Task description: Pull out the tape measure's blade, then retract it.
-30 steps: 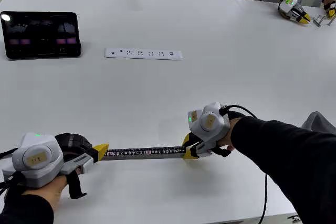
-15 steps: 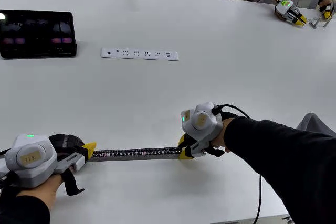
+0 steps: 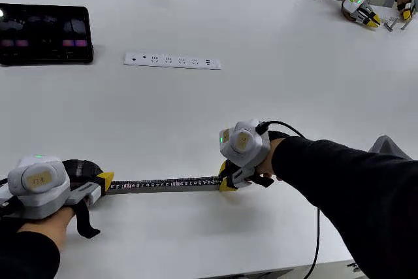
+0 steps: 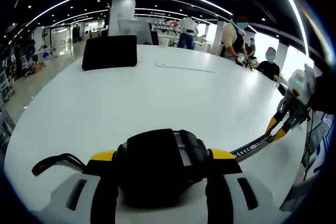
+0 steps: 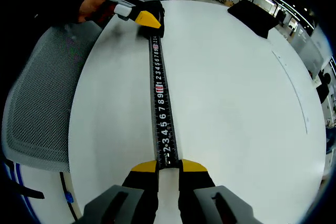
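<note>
The left tongs [image 3: 103, 181] are closed around the black, rounded plastic tape measure case [image 4: 160, 157]. The case sits squarely between their yellow-tipped jaws, low on the white bench [image 3: 196, 115]. The right tongs [image 5: 168, 167] are drawn narrow and pinch the free end of the dark, numbered metal blade [image 5: 159, 93], right at its lowest numerals. The blade runs straight from the tips of the right tongs to the mouth of the case in the left tongs. It lies flat, on or just above the bench, with no kink or twist to be seen.

With a good length of blade out between the two pairs of tongs, the pulling-out step looks close to done or done. The retraction would then come next.

That move calls for the left tongs to keep the case steady. The right tongs should carry the blade end back toward it along the same line, keeping their grip so the spring does not snap the blade home or let it whip sideways.
</note>
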Demonstrator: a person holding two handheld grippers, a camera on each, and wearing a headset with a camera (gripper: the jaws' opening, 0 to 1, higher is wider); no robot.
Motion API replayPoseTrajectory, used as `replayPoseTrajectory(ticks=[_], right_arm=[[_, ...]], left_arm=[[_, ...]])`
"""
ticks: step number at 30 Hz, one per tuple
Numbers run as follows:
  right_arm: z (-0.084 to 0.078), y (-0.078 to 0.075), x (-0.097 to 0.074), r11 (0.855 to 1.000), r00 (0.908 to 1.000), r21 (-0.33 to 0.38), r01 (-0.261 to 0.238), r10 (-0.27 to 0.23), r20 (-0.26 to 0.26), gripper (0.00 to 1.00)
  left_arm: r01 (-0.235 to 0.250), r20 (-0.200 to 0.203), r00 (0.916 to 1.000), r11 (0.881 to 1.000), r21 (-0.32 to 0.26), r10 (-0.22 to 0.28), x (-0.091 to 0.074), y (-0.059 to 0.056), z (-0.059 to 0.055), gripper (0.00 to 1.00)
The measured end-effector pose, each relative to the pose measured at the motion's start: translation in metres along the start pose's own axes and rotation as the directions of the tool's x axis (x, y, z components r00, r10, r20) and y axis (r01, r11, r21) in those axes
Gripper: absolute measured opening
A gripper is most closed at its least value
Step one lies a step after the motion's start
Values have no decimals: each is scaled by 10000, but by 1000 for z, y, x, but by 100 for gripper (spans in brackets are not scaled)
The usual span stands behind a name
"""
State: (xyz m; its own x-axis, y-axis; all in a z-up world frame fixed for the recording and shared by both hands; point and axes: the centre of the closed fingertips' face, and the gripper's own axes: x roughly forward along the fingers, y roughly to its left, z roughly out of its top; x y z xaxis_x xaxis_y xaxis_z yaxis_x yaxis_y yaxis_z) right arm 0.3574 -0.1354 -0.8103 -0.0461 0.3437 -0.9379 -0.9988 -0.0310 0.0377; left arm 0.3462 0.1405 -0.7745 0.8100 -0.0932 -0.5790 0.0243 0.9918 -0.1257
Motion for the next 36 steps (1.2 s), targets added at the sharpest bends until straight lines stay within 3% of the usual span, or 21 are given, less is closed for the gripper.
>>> replayPoseTrajectory(ticks=[10, 26, 36], right_arm=[[2, 1, 0, 10000, 9998, -51, 55, -56, -187, 11], [6, 0, 1, 9984, 9999, 537, 151, -148, -64, 11], [9, -1, 3, 9988, 9996, 422, 242, -235, -171, 11]], left_arm=[[27, -93, 10000, 9999, 100, -26, 0, -1, -1, 63], [82, -202, 9998, 9999, 147, -79, 0, -3, -1, 63], [103, -264, 9996, 9998, 165, -99, 0, -3, -1, 63]])
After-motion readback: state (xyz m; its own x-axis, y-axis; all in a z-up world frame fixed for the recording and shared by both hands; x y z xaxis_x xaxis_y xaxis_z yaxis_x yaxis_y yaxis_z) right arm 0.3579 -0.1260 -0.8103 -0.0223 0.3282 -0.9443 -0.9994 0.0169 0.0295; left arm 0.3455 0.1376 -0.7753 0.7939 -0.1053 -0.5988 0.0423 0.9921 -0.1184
